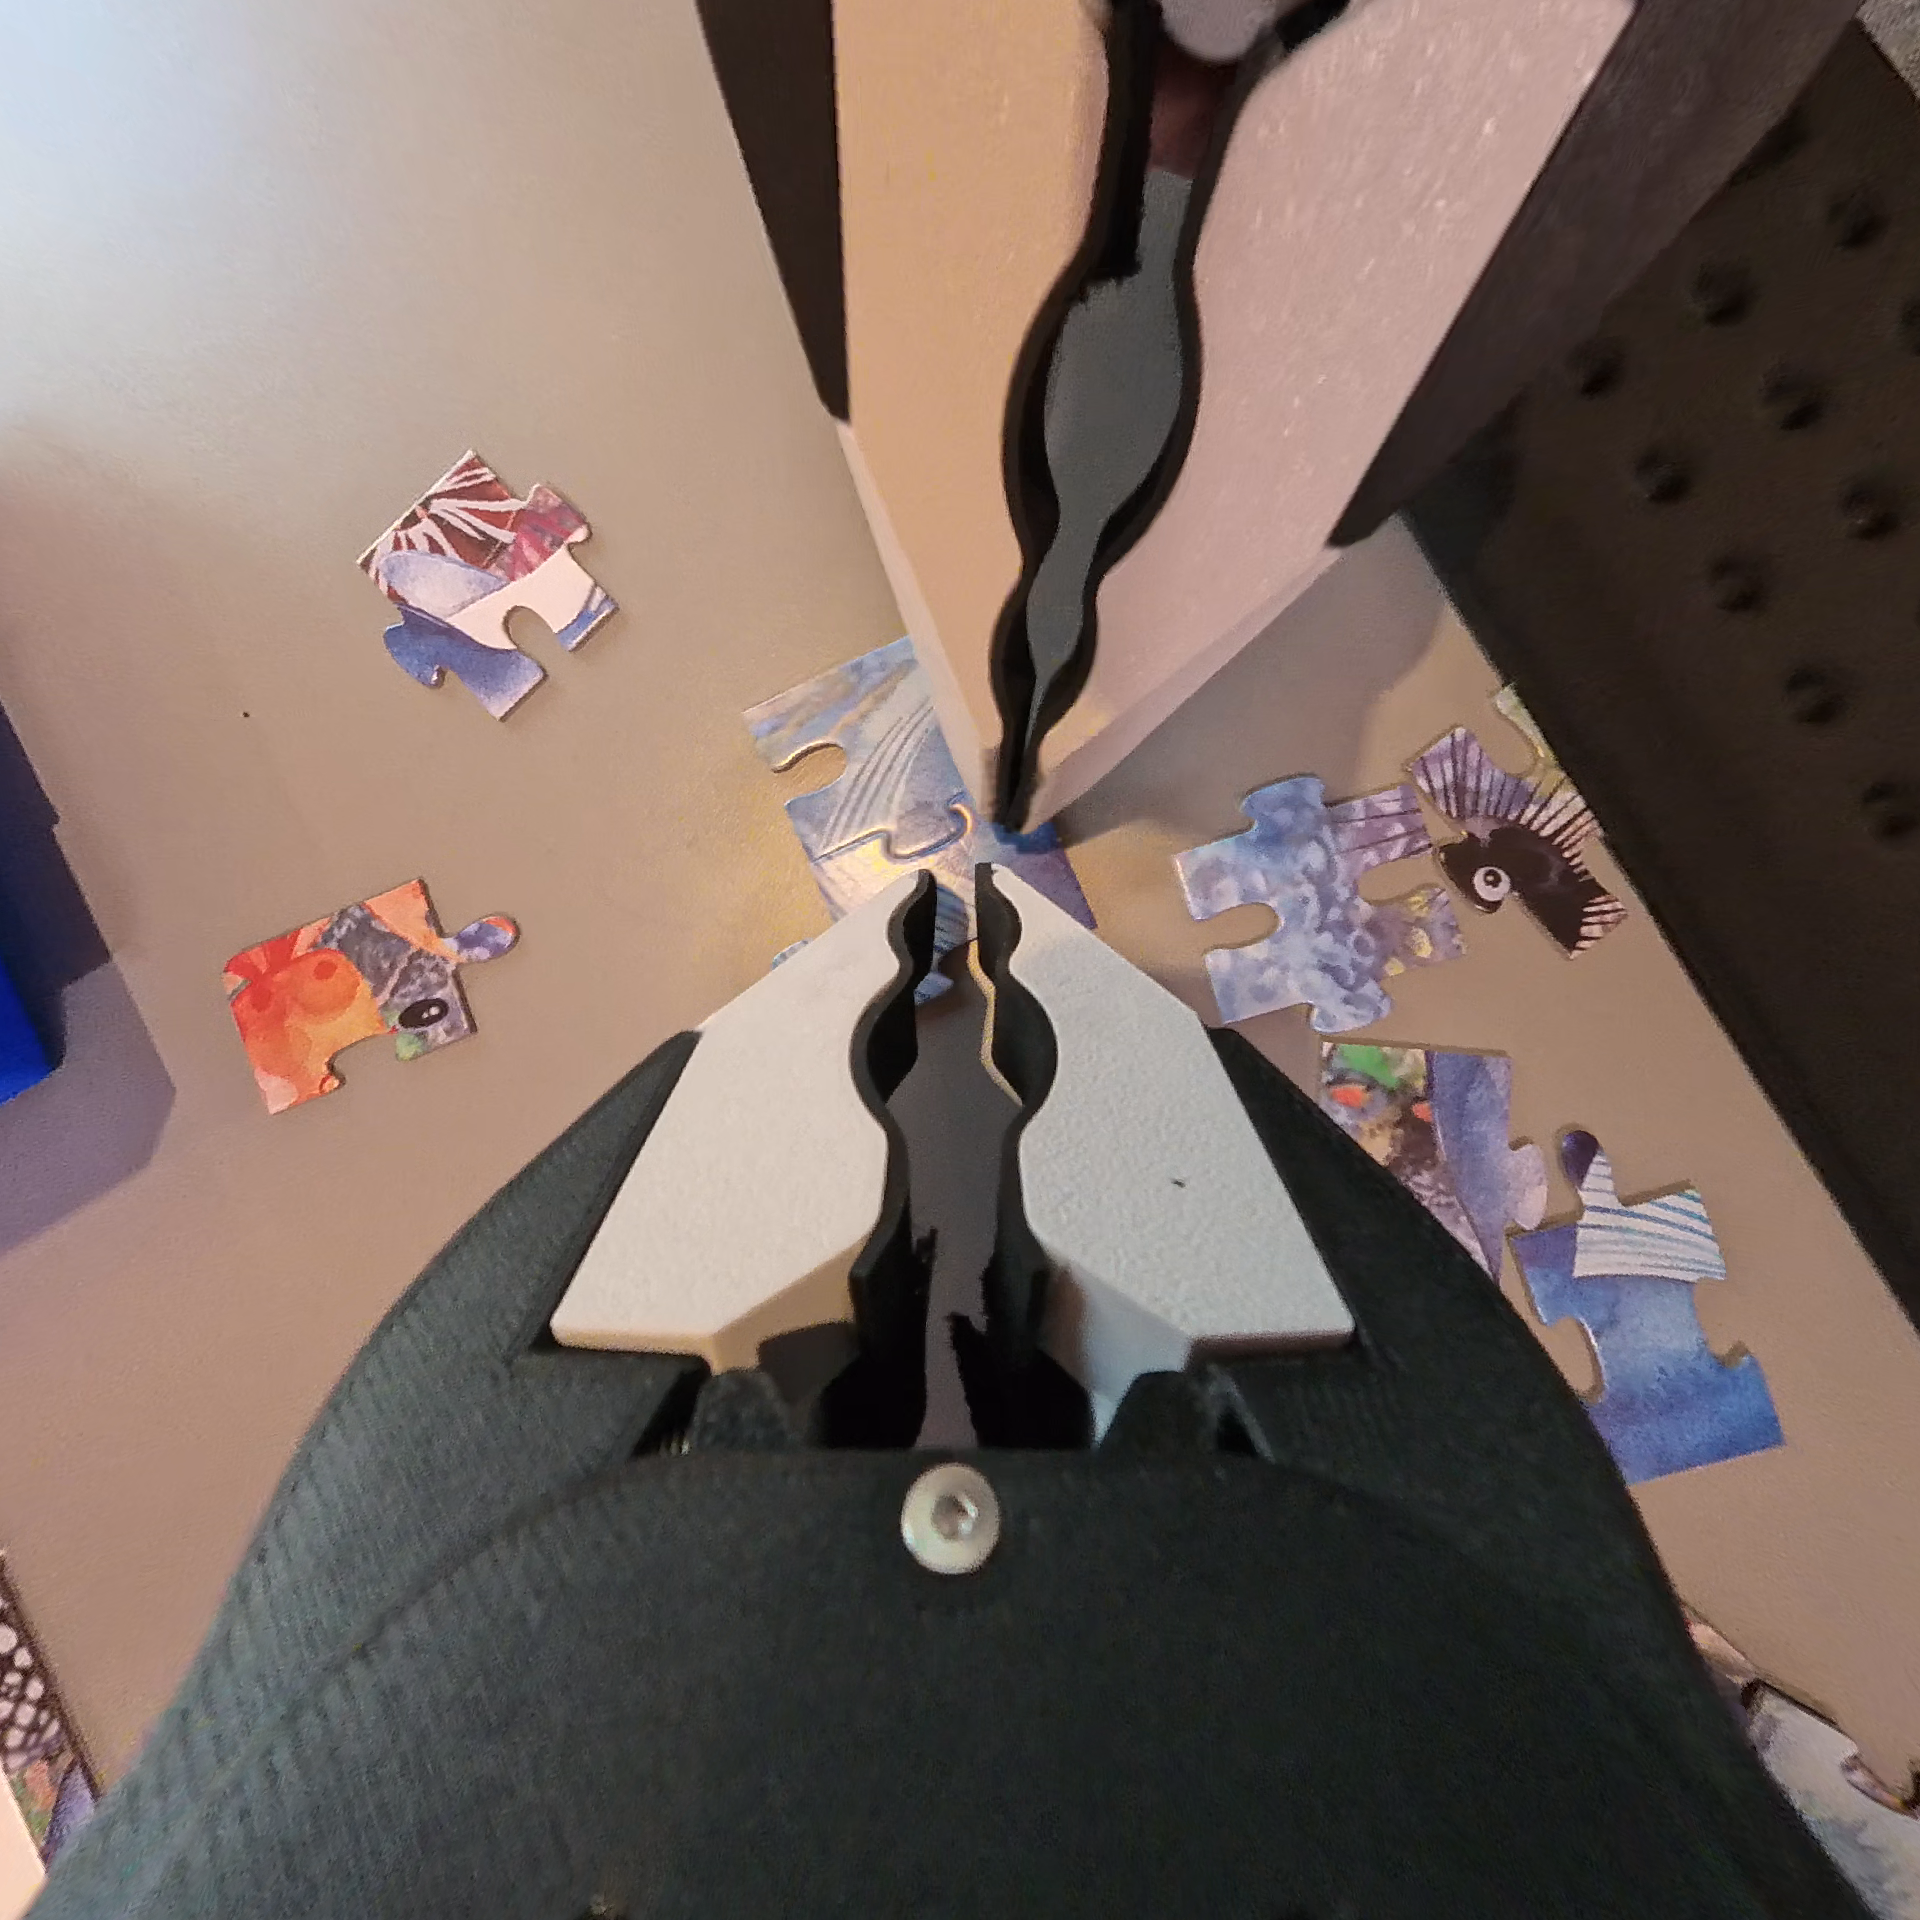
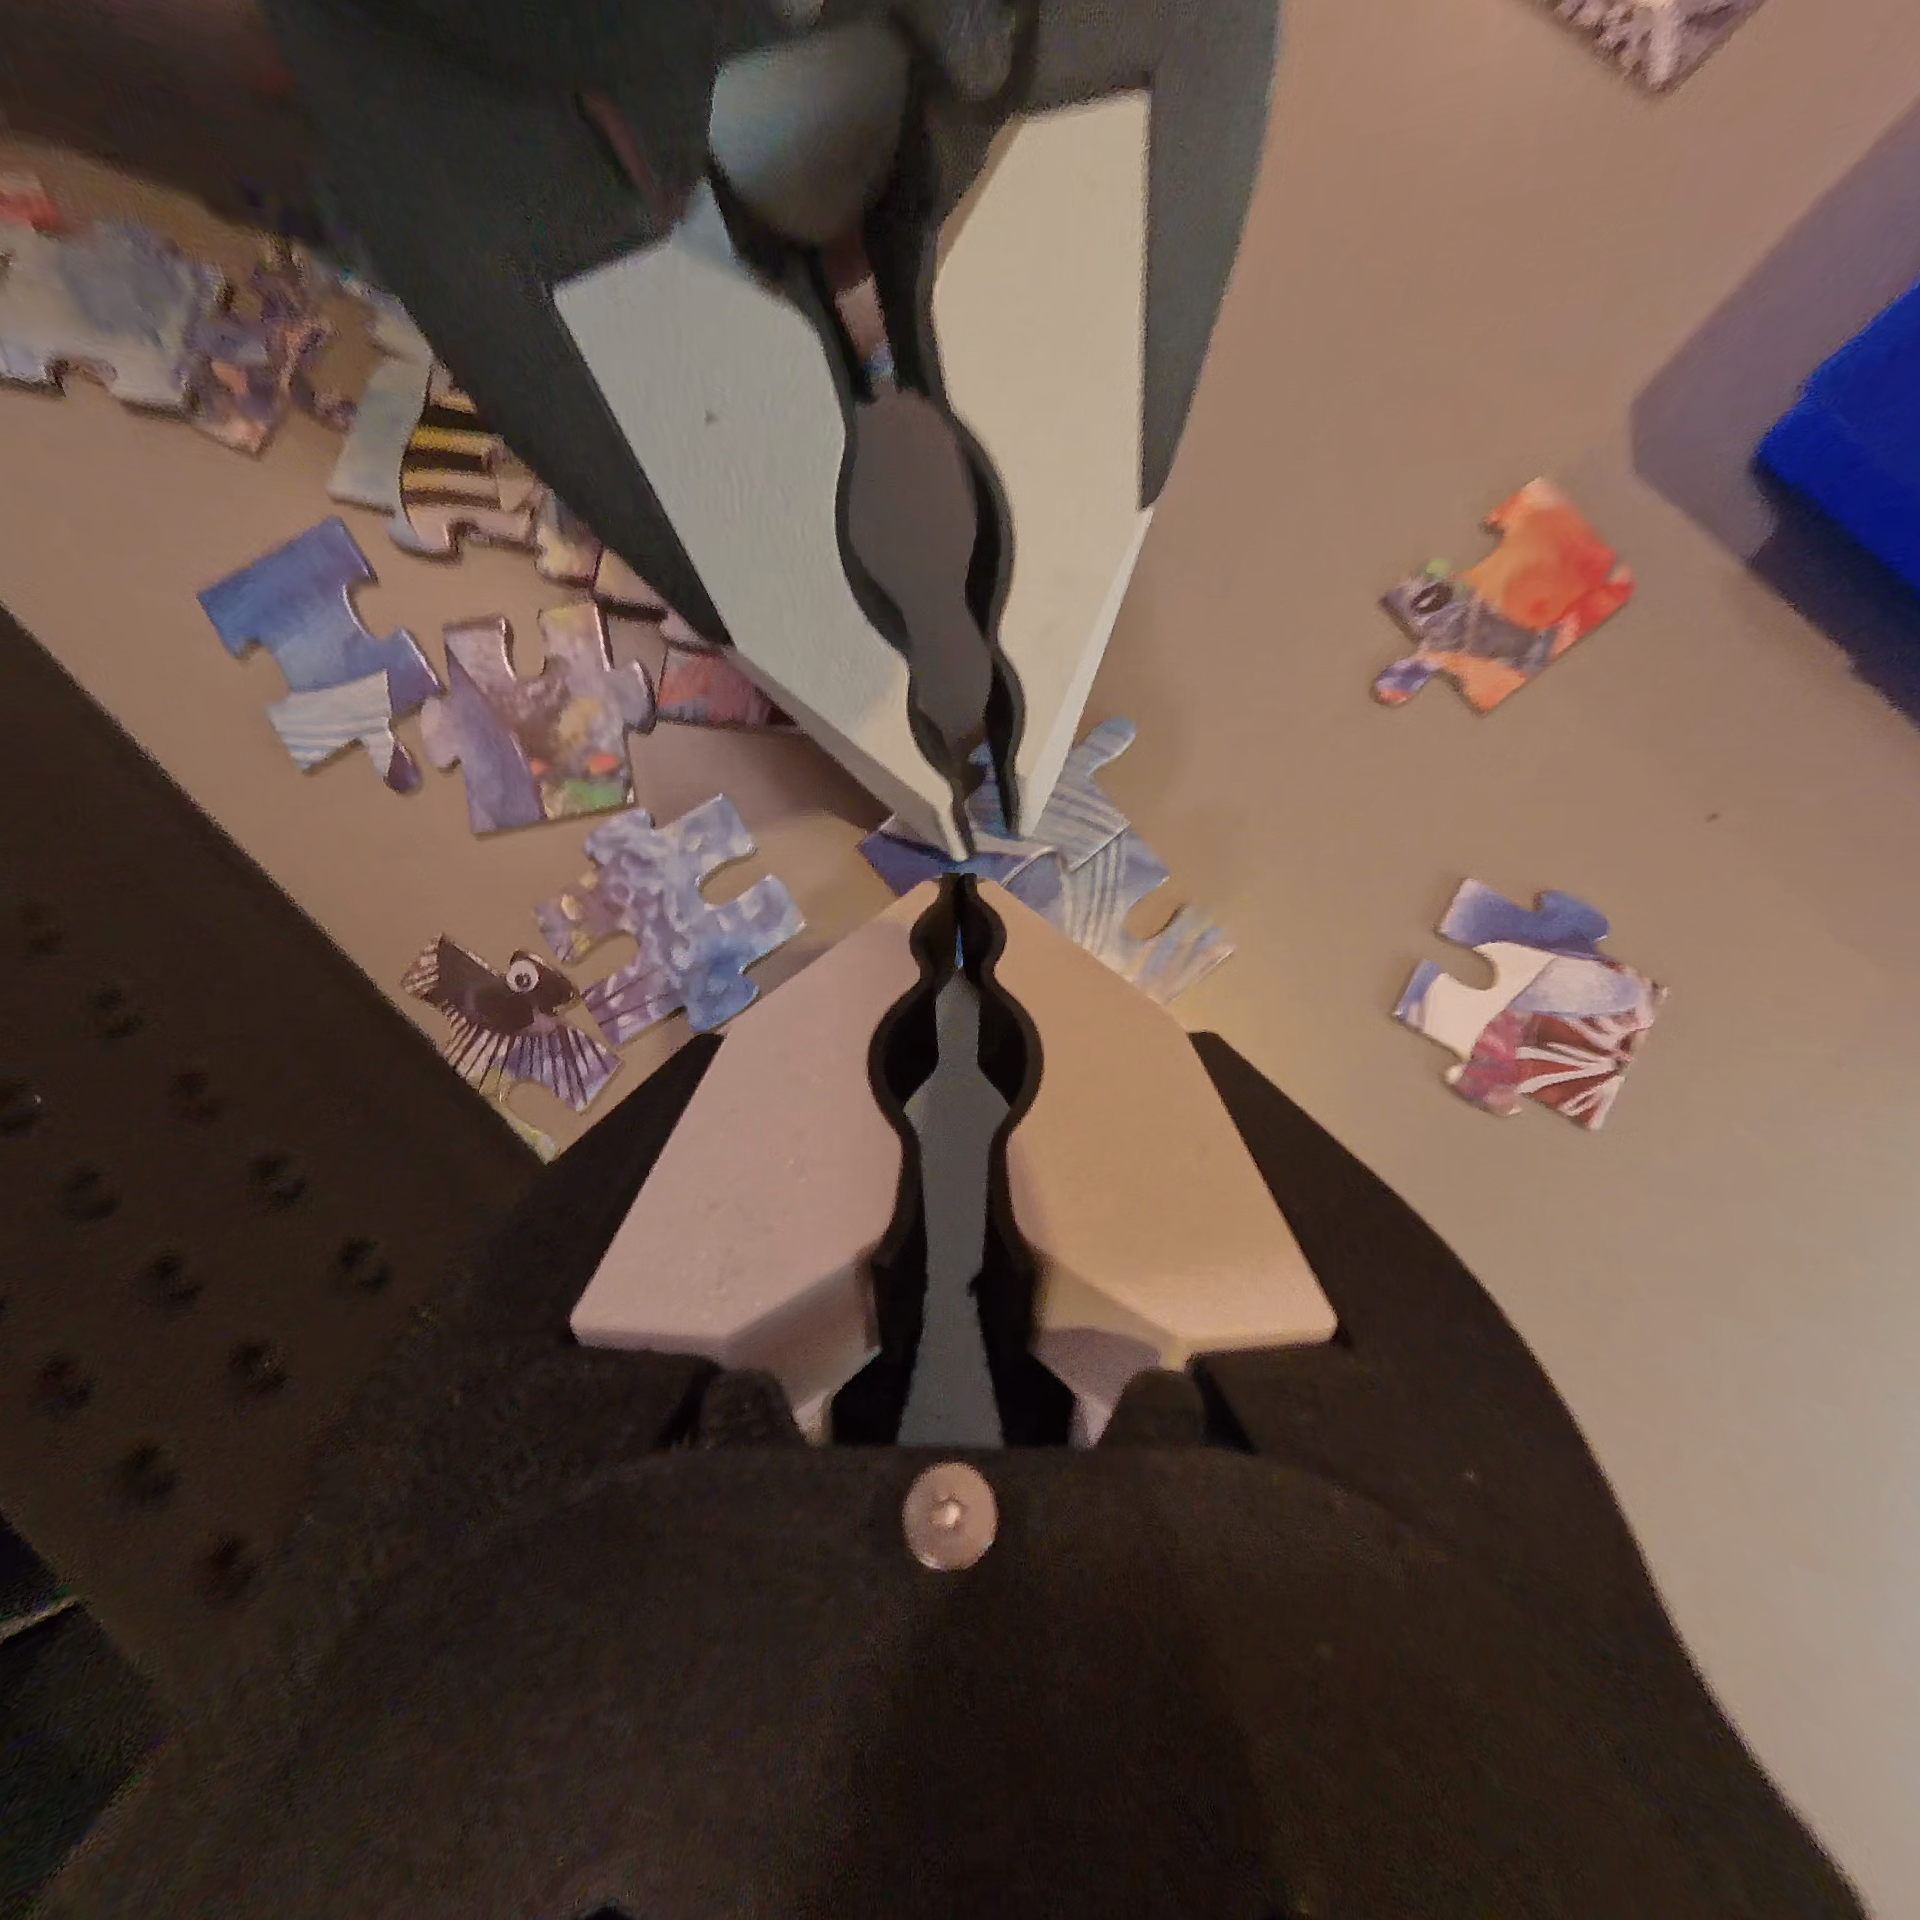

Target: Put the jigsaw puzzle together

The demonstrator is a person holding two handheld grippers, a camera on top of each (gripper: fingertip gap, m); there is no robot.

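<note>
Here, the left gripper [image 1: 954, 883], nearly closed, and the right gripper [image 2: 958, 891], clenched, met tip to tip over two joined blue pieces [image 1: 873, 790], apparently pressing the seam flat.

Two tools meet tip to tip: the left tool [image 1: 954, 883] and the right tool [image 2: 961, 894]. Around them lie loose puzzle pieces. On one side are two single pieces, an orange one [image 1: 348, 997] and a red-and-white one [image 1: 488, 587]. Under the tips are two joined blue pieces [image 1: 862, 779]. One blue box [image 2: 1849, 436] sits at the edge.
</note>
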